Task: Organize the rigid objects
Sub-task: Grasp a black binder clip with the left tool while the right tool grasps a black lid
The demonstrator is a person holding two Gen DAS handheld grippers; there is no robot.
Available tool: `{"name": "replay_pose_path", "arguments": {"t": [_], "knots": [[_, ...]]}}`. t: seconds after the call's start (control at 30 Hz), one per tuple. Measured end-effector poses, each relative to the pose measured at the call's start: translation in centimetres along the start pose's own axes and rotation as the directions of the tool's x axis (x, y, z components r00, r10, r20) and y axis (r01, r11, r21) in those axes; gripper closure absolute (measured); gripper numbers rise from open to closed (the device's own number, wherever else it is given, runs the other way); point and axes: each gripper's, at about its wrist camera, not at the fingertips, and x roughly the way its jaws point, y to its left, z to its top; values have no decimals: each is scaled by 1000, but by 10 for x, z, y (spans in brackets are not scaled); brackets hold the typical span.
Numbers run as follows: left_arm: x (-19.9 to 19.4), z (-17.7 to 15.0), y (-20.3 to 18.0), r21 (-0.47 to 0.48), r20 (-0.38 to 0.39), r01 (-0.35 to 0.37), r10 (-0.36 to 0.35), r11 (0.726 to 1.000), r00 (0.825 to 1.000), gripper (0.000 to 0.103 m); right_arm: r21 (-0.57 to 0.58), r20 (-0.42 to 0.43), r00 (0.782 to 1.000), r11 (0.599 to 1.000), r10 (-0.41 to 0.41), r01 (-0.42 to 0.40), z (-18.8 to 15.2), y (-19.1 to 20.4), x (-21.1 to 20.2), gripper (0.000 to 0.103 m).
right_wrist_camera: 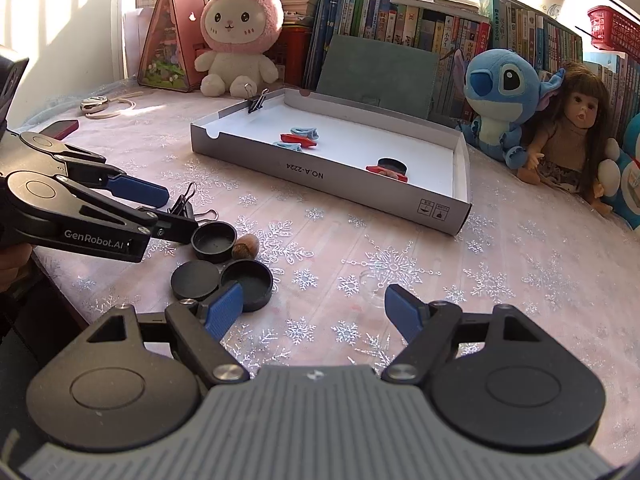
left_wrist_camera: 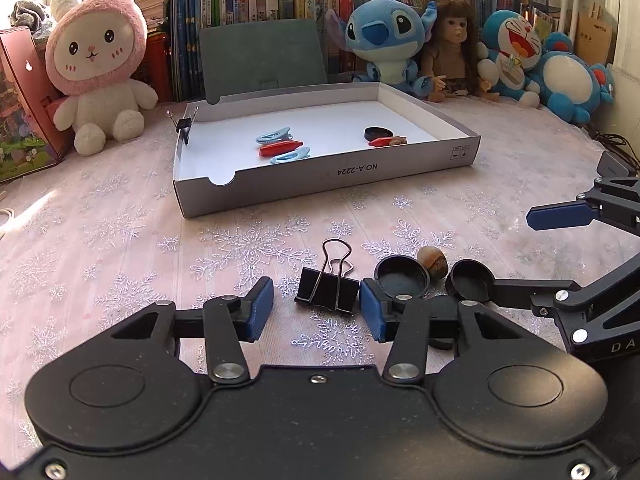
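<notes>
The left gripper [left_wrist_camera: 316, 308] was held low over the table [left_wrist_camera: 120, 240], with a black clip [left_wrist_camera: 328, 286] between its two blue pads. The right pad [left_wrist_camera: 372, 312] was seen touching the clip's side, or almost touching it. A gap was left between the clip and the left pad [left_wrist_camera: 260, 304], so the clip was not squeezed yet.

Just to the right of the clip, a round black cap [left_wrist_camera: 402, 276] was lying with its hollow side up. A small brown nut [left_wrist_camera: 432, 262] was seen just behind it, and a second black cap [left_wrist_camera: 470, 280] lay beside that. A third cap [right_wrist_camera: 195, 280], flat side up, was seen from the right wrist camera.

The right gripper [right_wrist_camera: 316, 312] was held spread wide over bare cloth, with nothing between its pads. Its left pad [right_wrist_camera: 224, 310] was in front of one black cap.

Farther away, a flat white box [left_wrist_camera: 320, 178] was set on the table. Two light blue clips [left_wrist_camera: 274, 138], a red piece [left_wrist_camera: 280, 148], another black cap [left_wrist_camera: 378, 133] and another red piece [left_wrist_camera: 380, 142] were lying inside it. A small black clip [left_wrist_camera: 184, 124] was fixed on its far left corner.
</notes>
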Motion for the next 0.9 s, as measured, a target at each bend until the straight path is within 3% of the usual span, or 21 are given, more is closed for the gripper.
{"name": "replay_pose_path", "arguments": {"t": [0.2,0.4,0.9], "knots": [[-1,-1,0,-6,7,-11,11,1000,1000,71,-22,2,1000,999,24,-24,0,12,4,17],[-2,-3,3,-21,11,-46,46,999,999,71,-18,11,999,999,45,-45,-1,18,6,17],[-2,-9,2,-52,36,-90,92,995,995,68,23,36,998,999,47,-48,-2,25,9,42]]}}
